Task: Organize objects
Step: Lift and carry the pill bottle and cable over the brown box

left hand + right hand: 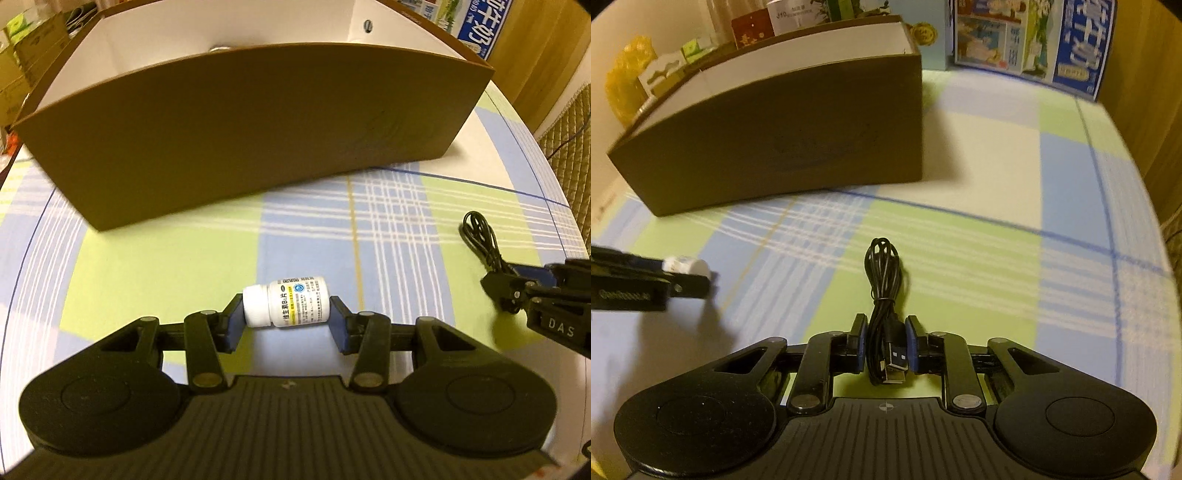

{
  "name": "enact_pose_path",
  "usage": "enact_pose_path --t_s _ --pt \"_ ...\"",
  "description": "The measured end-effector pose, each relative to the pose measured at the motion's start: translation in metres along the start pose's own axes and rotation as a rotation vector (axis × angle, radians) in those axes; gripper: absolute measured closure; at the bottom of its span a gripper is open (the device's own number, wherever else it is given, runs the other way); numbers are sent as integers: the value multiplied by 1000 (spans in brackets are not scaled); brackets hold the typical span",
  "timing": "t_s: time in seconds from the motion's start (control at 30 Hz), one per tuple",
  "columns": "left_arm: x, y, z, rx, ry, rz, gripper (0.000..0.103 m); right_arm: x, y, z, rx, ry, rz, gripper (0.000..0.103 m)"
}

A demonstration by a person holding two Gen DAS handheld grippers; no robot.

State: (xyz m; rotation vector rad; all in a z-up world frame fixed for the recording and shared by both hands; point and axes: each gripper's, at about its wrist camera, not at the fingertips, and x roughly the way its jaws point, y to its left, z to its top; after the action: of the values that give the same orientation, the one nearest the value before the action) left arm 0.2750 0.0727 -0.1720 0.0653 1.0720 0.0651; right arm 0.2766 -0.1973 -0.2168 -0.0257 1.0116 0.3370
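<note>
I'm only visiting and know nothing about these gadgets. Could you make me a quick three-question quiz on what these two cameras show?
1. True or false: the white pill bottle lies on its side between the left gripper fingers.
2. What does the right gripper clamp? A) a spoon B) a bundled black USB cable C) a pen
3. Fill in: the open brown cardboard box stands on a ____ tablecloth.

Key
1. True; its cap points to the left.
2. B; the USB plug shows between the pads.
3. Plaid, in green, blue and white.
</note>
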Motion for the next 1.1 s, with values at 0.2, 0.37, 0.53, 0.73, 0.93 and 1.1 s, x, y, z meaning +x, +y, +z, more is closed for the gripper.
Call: enact_pose_path --t_s 0.2,0.37,0.53,0.73,0.93,1.1 --pt "-11 3 -4 -14 -1 8 61 -6 11 -2 25 14 52 85" --pt "-23 4 -5 -18 -12 8 61 -14 19 -2 13 0 68 85" --pt "-32 5 -7 -18 -22 9 61 -21 26 -3 16 -12 79 85" --pt "-43 8 -11 -18 -35 3 61 -29 31 -2 36 -21 106 85" --pt "-56 12 -10 -23 -55 -6 61 -42 36 1 61 -37 148 85" --pt "-68 16 -5 -33 -72 -13 61 -50 43 9 80 -51 189 85"
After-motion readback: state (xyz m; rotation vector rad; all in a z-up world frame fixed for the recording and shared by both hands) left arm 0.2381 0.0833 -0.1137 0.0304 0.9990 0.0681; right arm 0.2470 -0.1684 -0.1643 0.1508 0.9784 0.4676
